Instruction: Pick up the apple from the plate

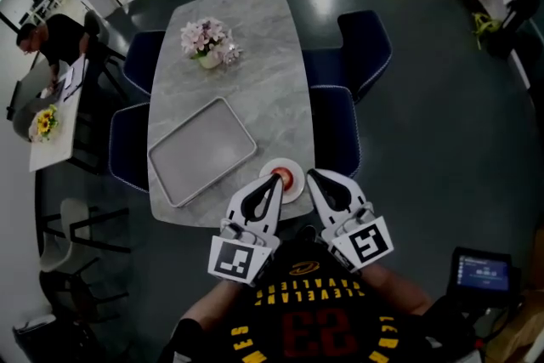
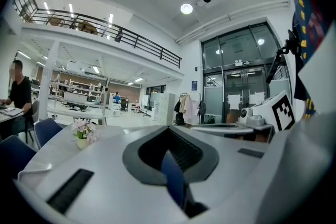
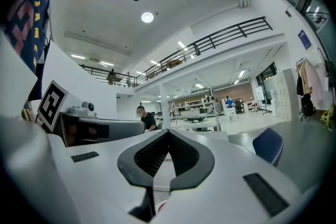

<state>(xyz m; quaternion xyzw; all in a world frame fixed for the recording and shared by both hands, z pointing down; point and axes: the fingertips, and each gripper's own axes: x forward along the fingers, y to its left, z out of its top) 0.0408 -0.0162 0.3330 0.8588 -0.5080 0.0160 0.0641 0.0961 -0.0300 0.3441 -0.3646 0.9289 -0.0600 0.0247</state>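
Observation:
A red apple (image 1: 285,178) sits on a small white plate (image 1: 292,192) at the near edge of the marble table (image 1: 255,55). My left gripper (image 1: 276,177) is shut and empty, with its tip over the plate's left side right next to the apple. To the plate's right, my right gripper (image 1: 311,173) is also shut and holds nothing. In the left gripper view the left gripper (image 2: 168,129) points level across the table. In the right gripper view the right gripper (image 3: 169,131) points level too, and a sliver of the plate (image 3: 160,205) shows below its jaws.
A grey metal tray (image 1: 202,149) lies left of the plate. A vase of pink flowers (image 1: 206,40) (image 2: 82,131) stands at the table's far end. Blue chairs (image 1: 336,127) surround the table. A person (image 1: 51,38) sits at another table on the left.

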